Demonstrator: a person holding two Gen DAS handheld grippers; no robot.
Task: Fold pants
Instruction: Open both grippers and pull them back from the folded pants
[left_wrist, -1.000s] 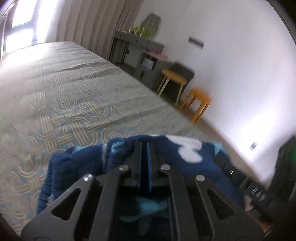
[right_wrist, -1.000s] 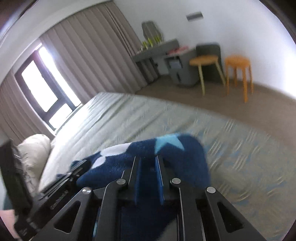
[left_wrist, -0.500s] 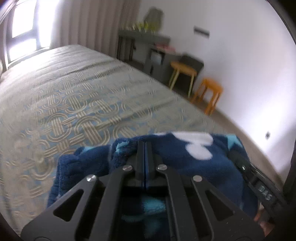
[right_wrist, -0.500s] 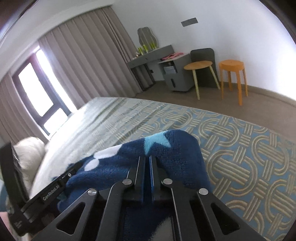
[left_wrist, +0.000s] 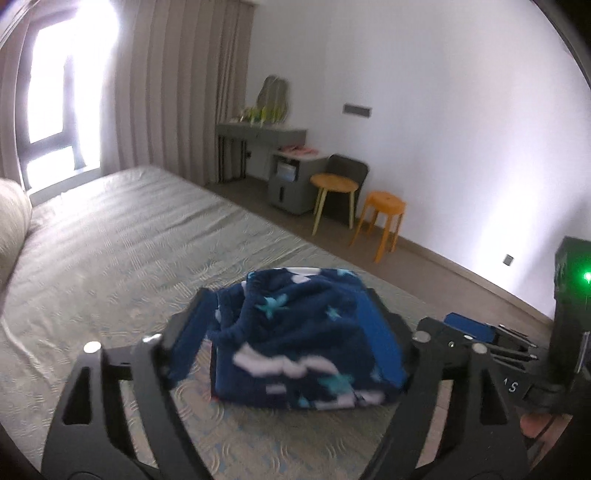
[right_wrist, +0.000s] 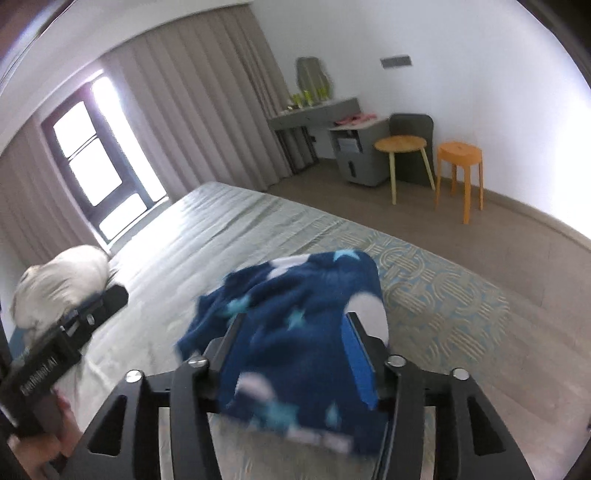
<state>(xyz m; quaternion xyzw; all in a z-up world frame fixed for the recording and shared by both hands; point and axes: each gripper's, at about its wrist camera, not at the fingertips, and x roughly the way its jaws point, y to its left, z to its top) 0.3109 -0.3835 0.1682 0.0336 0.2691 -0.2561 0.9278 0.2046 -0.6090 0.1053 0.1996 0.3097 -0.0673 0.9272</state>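
In the left wrist view, we saw the left gripper (left_wrist: 291, 325) low in the frame with its jaws spread wide; they had just been opening, and nothing was clamped between them. The pants (left_wrist: 306, 339), dark blue fleece with light stars, lay as a folded bundle at lower centre on the bed (left_wrist: 122, 251), framed by the two fingers but not pressed by either. The right gripper (left_wrist: 476, 336) showed at the lower right edge. A round side table (left_wrist: 334, 183) and an orange stool (left_wrist: 384, 203) stood by the white wall at centre right, and a pillow (left_wrist: 13, 225) sat at the left edge.

In the right wrist view, the right gripper (right_wrist: 295, 332) also had its jaws apart, having just been opening, with the pants (right_wrist: 295, 332) seen blurred between the fingers at lower centre and no visible squeeze on the cloth. The left gripper (right_wrist: 92, 310) came in from the lower left.
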